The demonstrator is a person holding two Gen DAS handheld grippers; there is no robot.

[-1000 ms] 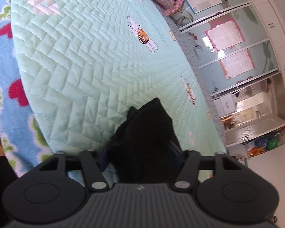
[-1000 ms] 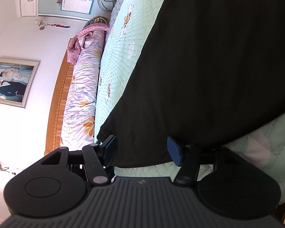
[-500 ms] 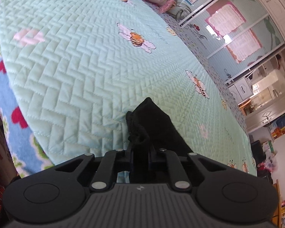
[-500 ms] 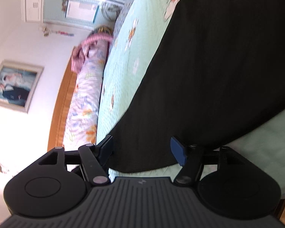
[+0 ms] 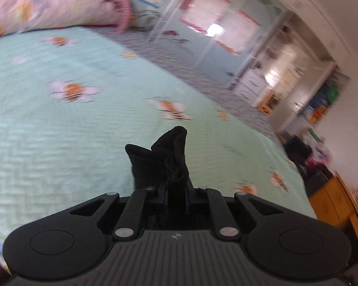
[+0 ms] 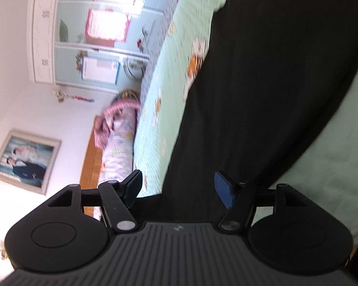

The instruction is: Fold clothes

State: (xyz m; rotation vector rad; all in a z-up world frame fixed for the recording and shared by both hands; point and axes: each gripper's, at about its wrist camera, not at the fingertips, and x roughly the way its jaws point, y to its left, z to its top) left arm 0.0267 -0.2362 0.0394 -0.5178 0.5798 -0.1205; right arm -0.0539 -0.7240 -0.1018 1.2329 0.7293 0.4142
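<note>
Black garment: a bunched corner (image 5: 163, 159) is now pinched in the left hand-held gripper (image 5: 176, 188). Left wrist view: a sec ago those jaws stood apart w/ the cloth loose between them; now they are closed tight on it, and the tuft sticks up past the tips. View has swung from looking down at the green quilt (image 5: 59, 143) to looking across it toward the pillow roll (image 5: 47, 7) at the far end, so the corner is up off the quilt. Blurred, so fast motion.

Right wrist view: rest of the garment (image 6: 262, 95) lies flat on the quilt, near edge running in between the pads of the right hand-held gripper (image 6: 179, 188). Jaws wide apart, a bit wider than a sec ago, pads not pressing cloth, so nothing gripped. Gripper has slid along the garment edge.

Judgement: the fold has begun on the left; the right hasn't taken its corner yet, so lifting further one-sided may skew the fold.
</note>
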